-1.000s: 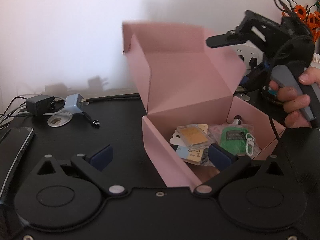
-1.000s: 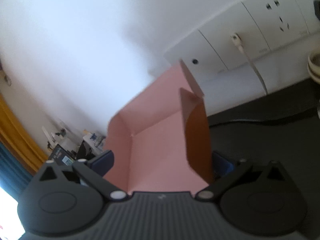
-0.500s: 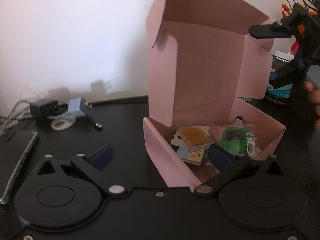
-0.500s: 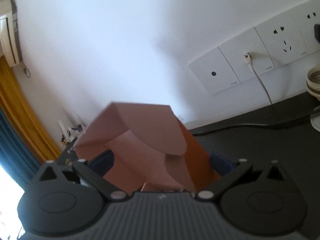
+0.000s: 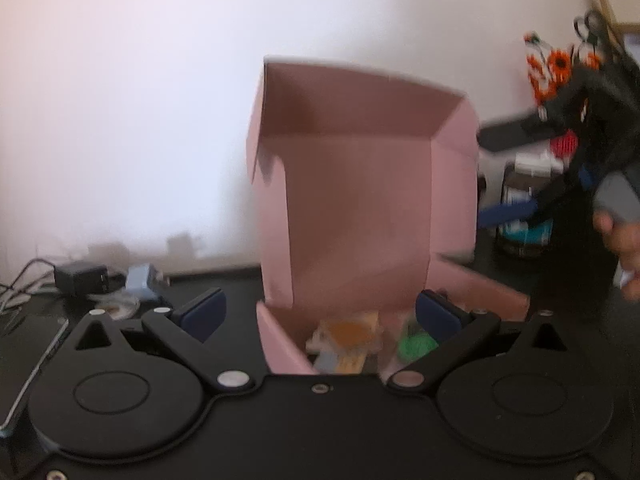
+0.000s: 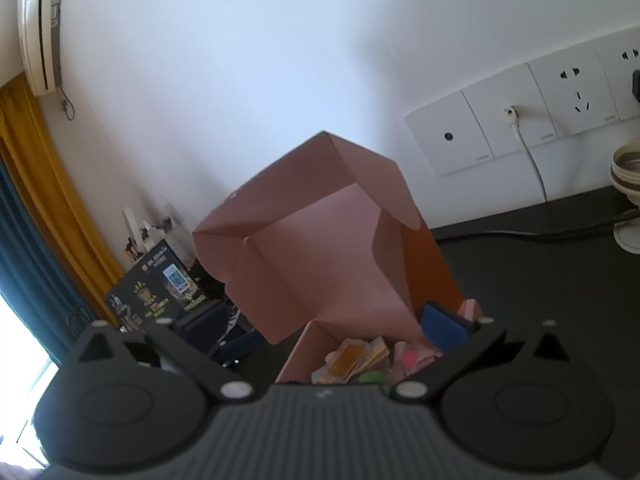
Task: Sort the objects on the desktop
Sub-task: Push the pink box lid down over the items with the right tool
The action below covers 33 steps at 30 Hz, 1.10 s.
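Pink box (image 5: 360, 208) lid raised, both hand-held grippers wide open, empty

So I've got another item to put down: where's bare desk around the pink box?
Bare black desk lies between the pink box and the chargers in the left view, and right of the box below the wall sockets in the right view. Crowded: inside the box, the charger and cable corner, and the containers behind the right gripper.

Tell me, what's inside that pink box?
The pink box holds an orange-topped card packet on some pale cards, with something green beside it. The gripper bodies and the front wall cover the rest of its floor.
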### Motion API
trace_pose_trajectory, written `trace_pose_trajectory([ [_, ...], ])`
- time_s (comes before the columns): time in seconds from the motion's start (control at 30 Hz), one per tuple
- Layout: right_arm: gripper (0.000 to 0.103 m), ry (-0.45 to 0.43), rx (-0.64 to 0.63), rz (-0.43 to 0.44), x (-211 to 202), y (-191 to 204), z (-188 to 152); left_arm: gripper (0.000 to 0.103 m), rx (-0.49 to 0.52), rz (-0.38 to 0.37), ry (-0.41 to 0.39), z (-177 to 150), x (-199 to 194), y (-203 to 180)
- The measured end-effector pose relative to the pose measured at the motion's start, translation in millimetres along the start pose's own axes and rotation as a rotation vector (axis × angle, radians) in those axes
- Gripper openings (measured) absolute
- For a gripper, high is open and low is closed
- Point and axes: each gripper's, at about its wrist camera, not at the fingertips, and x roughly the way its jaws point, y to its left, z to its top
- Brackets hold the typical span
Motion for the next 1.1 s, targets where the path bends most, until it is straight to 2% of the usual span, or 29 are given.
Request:
trace_pose_trajectory([
  [0.07,0.102,0.003,-0.003,0.01,-1,0,-1,0.102,-0.034,-0.02,-0.033,6,-1,0],
  [0.2,0.102,0.013,0.004,0.022,0,-3,-3,0.103,-0.076,-0.09,-0.044,8,-1,-2],
  [0.4,0.102,0.028,0.005,0.02,-1,-2,-8,0.103,0.015,-0.079,-0.007,5,-2,-18],
  [0.57,0.102,0.081,0.03,0.054,-5,-3,-17,0.103,0.0,-0.105,0.034,0,-3,-15],
  [0.7,0.102,0.086,-0.023,0.015,-14,6,-19,0.103,0.005,-0.087,0.045,-5,0,-17],
  [0.9,0.102,0.003,-0.075,-0.057,-43,7,-10,0.103,0.009,-0.073,0.043,-7,2,-19],
  [1.1,0.102,-0.011,-0.035,-0.063,-24,-1,-7,0.103,0.004,-0.072,0.033,-5,-1,-17],
])
